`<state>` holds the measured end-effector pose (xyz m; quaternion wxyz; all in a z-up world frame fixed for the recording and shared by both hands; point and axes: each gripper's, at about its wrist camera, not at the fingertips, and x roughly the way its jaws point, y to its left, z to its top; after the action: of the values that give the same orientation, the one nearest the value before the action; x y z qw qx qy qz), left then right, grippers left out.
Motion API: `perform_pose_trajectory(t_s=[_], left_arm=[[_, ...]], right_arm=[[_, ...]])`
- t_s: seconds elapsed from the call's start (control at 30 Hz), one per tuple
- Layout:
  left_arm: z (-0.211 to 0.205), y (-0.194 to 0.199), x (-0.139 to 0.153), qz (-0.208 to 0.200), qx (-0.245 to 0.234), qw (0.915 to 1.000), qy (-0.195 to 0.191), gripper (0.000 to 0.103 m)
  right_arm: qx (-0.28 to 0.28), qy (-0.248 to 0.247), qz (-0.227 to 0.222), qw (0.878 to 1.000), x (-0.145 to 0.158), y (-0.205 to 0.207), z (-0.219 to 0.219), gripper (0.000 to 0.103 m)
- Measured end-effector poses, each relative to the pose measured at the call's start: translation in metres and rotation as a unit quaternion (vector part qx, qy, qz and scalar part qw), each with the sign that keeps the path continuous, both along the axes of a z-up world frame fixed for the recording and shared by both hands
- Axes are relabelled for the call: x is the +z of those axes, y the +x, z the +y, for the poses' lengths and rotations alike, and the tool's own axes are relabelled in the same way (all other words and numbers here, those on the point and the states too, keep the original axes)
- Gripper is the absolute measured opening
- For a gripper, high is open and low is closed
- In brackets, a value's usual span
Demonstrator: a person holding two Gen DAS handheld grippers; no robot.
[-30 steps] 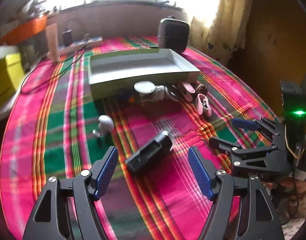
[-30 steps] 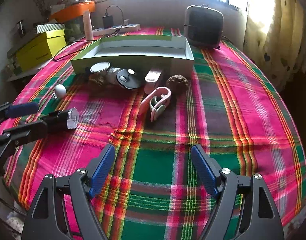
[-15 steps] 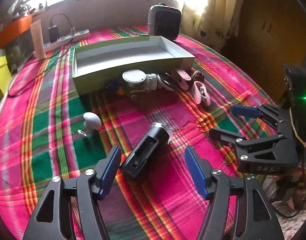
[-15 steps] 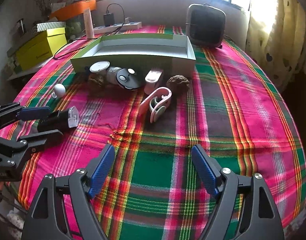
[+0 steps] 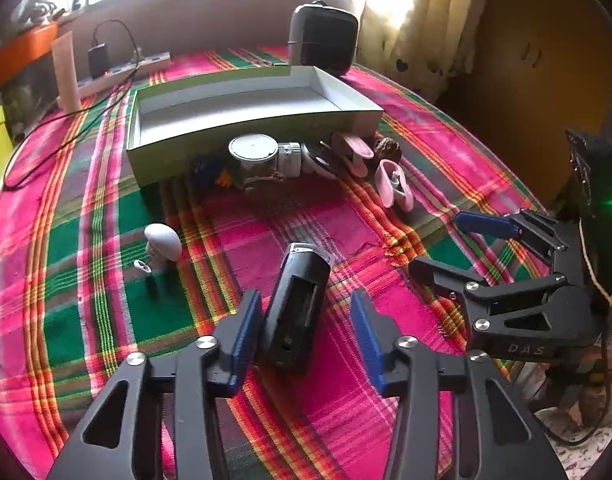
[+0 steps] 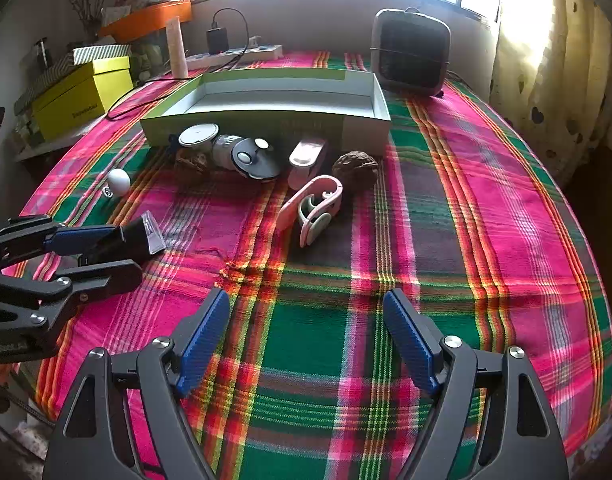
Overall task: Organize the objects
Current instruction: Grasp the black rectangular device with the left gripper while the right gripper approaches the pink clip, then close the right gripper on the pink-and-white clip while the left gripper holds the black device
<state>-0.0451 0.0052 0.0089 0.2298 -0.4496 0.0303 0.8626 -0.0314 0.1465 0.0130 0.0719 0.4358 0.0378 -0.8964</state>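
Note:
A black box-shaped device (image 5: 296, 304) lies on the plaid cloth between the fingers of my left gripper (image 5: 306, 332). The jaws are open around it; the left pad touches its side. It also shows in the right wrist view (image 6: 136, 238), with the left gripper (image 6: 86, 252) around it. My right gripper (image 6: 306, 340) is open and empty above bare cloth; it shows in the left wrist view (image 5: 458, 248). A green open tray (image 6: 266, 122) stands behind a row of small objects: a white-lidded jar (image 6: 198, 136), a round grey gadget (image 6: 252, 158), a pink case (image 6: 306, 156), a walnut-like lump (image 6: 354, 166), a pink clip (image 6: 314, 210).
A white egg-shaped object (image 6: 119, 181) lies left of the row. A small black heater (image 6: 410, 56) stands behind the tray. A power strip with charger (image 6: 234, 50), a beige tube (image 6: 177, 52) and a yellow box (image 6: 82, 94) are at the back left.
My left gripper has moved forward around the black device, which now lies between its fingers, and the jaws have narrowed. The right gripper has barely moved.

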Motion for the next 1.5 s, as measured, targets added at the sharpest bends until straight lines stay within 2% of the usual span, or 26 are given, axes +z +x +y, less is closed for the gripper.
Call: perform_pose_trajectory(t_s=[0.1, 0.37, 0.53, 0.73, 0.87, 1.4, 1.5], left_arm=[[-0.001, -0.002, 0.000, 0.003, 0.006, 1.0000, -0.006, 0.028], [-0.003, -0.006, 0.000, 0.001, 0.011, 0.9999, -0.002, 0.026], [-0.002, -0.013, 0.000, 0.002, 0.027, 0.9996, 0.001, 0.026], [-0.002, -0.022, -0.001, 0.005, 0.044, 0.9990, 0.004, 0.026], [0.000, -0.028, -0.001, 0.007, 0.051, 0.9987, 0.002, 0.026], [0.003, -0.041, 0.000, 0.002, 0.064, 0.9979, 0.006, 0.026], [0.002, -0.042, 0.000, 0.002, 0.065, 0.9979, 0.006, 0.026]], right_arm=[[-0.002, 0.001, -0.001, 1.000, 0.000, -0.001, 0.000, 0.079], [-0.012, -0.009, -0.006, 1.000, 0.002, -0.005, -0.001, 0.079], [-0.016, -0.028, 0.017, 0.999, 0.012, -0.011, -0.002, 0.069], [-0.033, -0.038, 0.012, 0.999, 0.012, -0.031, 0.000, 0.057], [-0.037, -0.039, 0.015, 0.998, 0.014, -0.039, -0.001, 0.055], [-0.050, -0.028, -0.001, 0.998, 0.007, -0.056, 0.000, 0.029], [-0.047, -0.030, 0.000, 0.998, 0.007, -0.057, 0.000, 0.028]])
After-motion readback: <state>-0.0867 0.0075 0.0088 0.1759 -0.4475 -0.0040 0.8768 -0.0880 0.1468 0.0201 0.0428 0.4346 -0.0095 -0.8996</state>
